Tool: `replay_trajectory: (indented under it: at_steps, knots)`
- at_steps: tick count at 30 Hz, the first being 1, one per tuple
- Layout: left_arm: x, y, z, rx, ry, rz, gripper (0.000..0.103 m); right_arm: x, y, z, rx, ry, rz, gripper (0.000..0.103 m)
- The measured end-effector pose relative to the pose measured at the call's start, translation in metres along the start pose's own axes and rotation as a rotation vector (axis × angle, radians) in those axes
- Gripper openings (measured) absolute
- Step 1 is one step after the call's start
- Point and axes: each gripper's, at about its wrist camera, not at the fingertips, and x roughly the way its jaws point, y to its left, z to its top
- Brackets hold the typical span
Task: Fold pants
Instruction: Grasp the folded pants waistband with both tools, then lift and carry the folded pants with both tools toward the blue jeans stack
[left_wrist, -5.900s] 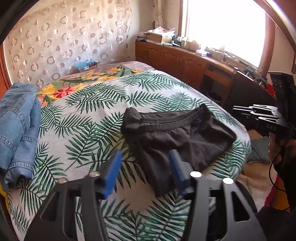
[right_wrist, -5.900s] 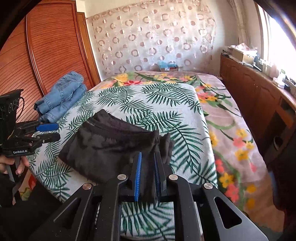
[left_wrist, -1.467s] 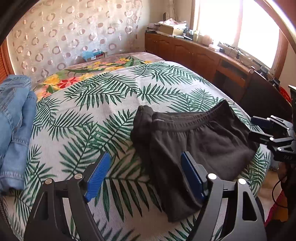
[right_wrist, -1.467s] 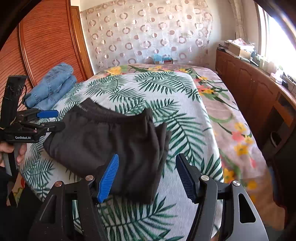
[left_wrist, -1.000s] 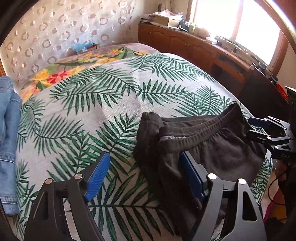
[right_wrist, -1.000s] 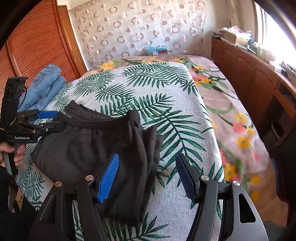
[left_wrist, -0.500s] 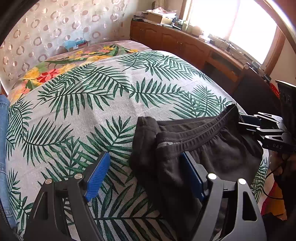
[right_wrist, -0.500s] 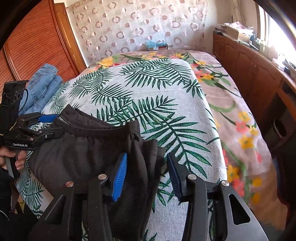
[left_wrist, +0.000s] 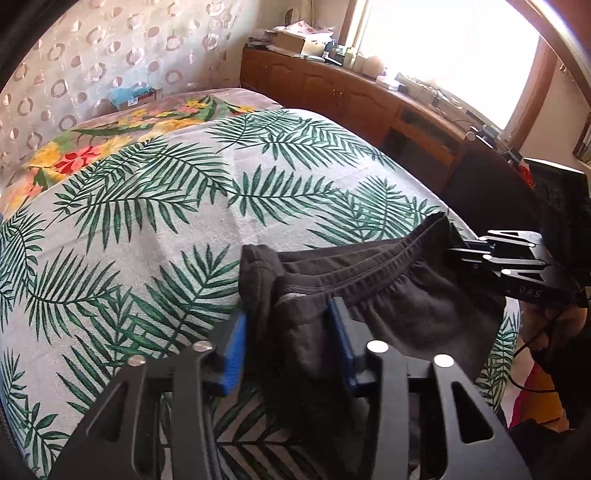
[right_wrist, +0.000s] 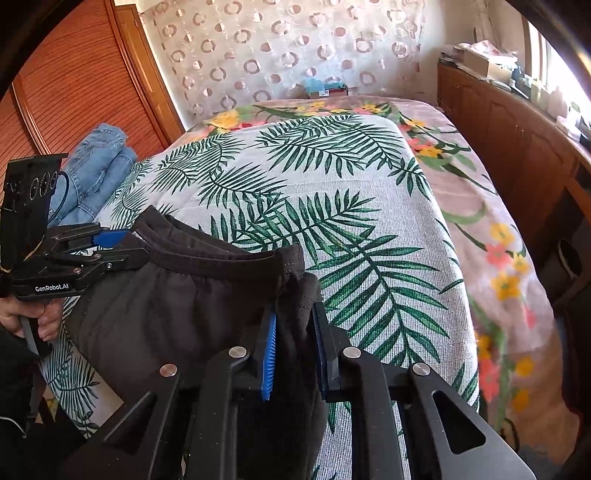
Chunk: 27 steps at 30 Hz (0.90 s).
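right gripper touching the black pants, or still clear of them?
Touching. In the right wrist view the right gripper has both blue pads pressed on a bunched fold of the black pants, no gap showing.

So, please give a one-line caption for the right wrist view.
Right hand-held gripper closing on folded black pants on a palm-leaf bedspread; left hand-held gripper at the waistband.

1. "GenRobot.AI" in white letters on the black side of the left gripper (right_wrist: 110, 245), at the left edge of the right wrist view, just above the hand gripping its handle.
2. "DAS" in pale letters, only partly legible, on the black body of the right gripper (left_wrist: 463, 248), at the right of the left wrist view.
3. Nothing else legible anywhere.
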Motion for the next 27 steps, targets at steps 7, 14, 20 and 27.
replay_trajectory:
  at_steps: [7,14,20,27]
  knots:
    - [-0.013,-0.014,-0.002,0.025,-0.033,0.039,0.017,-0.006,0.003,-0.002,0.006,-0.032,0.012,0.01]
    - [-0.039,-0.028,-0.011,0.033,-0.075,0.066,0.014,-0.024,0.015,-0.008,-0.017,-0.087,0.029,0.009]
    - [-0.068,-0.043,-0.018,0.04,-0.128,0.085,0.014,-0.047,0.025,-0.017,-0.049,-0.141,0.032,0.009]
    - [-0.109,-0.061,-0.019,0.068,-0.201,0.137,0.013,-0.077,0.033,-0.022,-0.067,-0.207,0.036,0.009]
